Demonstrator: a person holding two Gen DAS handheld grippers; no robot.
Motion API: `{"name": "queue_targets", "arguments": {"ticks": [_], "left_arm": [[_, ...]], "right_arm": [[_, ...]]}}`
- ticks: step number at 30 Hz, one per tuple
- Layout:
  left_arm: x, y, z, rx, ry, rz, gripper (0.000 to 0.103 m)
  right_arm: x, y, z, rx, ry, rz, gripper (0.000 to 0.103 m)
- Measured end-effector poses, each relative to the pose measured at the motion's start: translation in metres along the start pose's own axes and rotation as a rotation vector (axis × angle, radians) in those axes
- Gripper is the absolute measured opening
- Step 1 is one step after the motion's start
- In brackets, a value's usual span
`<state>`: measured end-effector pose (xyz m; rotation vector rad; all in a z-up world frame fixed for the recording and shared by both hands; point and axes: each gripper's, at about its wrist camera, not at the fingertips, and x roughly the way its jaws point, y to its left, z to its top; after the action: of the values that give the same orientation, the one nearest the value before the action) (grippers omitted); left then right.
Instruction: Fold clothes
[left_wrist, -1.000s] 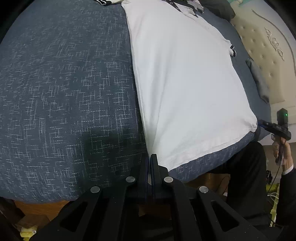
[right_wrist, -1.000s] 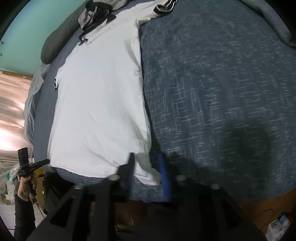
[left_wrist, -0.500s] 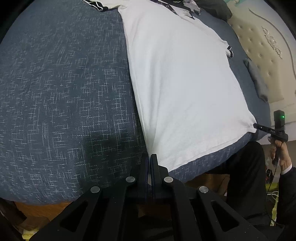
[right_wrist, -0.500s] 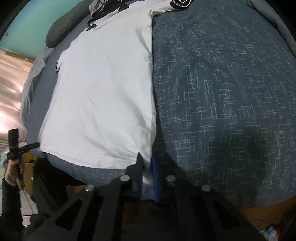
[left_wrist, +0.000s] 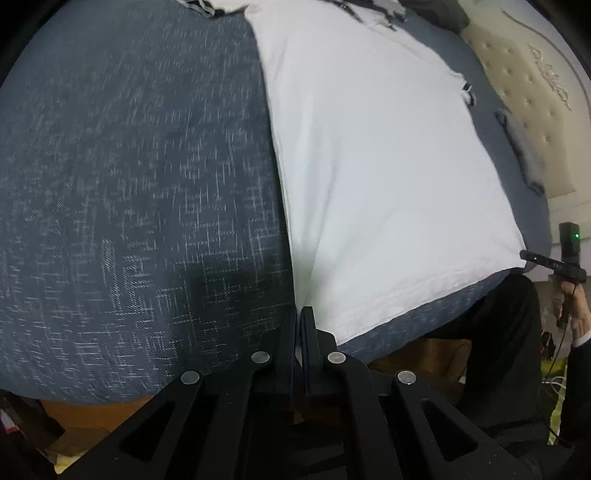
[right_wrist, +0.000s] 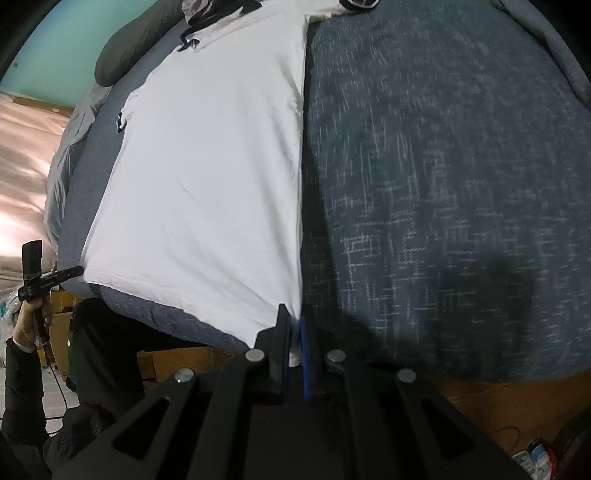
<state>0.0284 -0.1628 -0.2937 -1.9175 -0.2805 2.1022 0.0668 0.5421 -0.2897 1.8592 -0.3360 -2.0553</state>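
Now my right gripper, open around the hem corner a second ago, is clamped on the white cotton polo shirt, which lies flat on the dark blue flecked bedspread. My left gripper stays pinched shut on the shirt's other hem corner.

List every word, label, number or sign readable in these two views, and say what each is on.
None can be read.
White shirt: black trim, no legible print.
Headboard: an embossed ornament, not lettering.
Packet on the floor: printing too small and blurred.
Handheld device: only a green light.
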Motion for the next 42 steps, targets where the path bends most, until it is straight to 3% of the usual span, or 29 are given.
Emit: {"name": "queue_targets", "arguments": {"ticks": [8, 11, 14, 18, 30, 34, 42], "left_arm": [[0.023, 0.004, 0.010, -0.016, 0.041, 0.005, 0.004], [0.022, 0.005, 0.013, -0.031, 0.041, 0.009, 0.007], [0.018, 0.008, 0.016, -0.051, 0.036, 0.012, 0.025], [0.005, 0.012, 0.024, -0.062, 0.004, 0.008, 0.027], [-0.005, 0.015, 0.109, -0.137, -0.215, -0.005, 0.027], [0.015, 0.007, 0.142, -0.157, -0.273, -0.002, 0.027], [0.043, 0.035, 0.182, -0.184, -0.303, 0.033, 0.027]], "right_arm": [[0.009, 0.010, 0.010, -0.011, -0.010, -0.015, 0.006], [0.005, 0.008, 0.007, -0.012, 0.001, -0.012, 0.017], [-0.002, 0.005, 0.009, 0.006, -0.008, 0.002, 0.026], [-0.017, 0.002, 0.017, 0.022, -0.065, 0.024, 0.035], [-0.027, 0.002, 0.117, 0.035, -0.234, -0.007, 0.036], [-0.015, 0.001, 0.153, 0.025, -0.264, -0.025, 0.036], [0.020, -0.009, 0.212, 0.075, -0.280, -0.043, 0.036]]}}
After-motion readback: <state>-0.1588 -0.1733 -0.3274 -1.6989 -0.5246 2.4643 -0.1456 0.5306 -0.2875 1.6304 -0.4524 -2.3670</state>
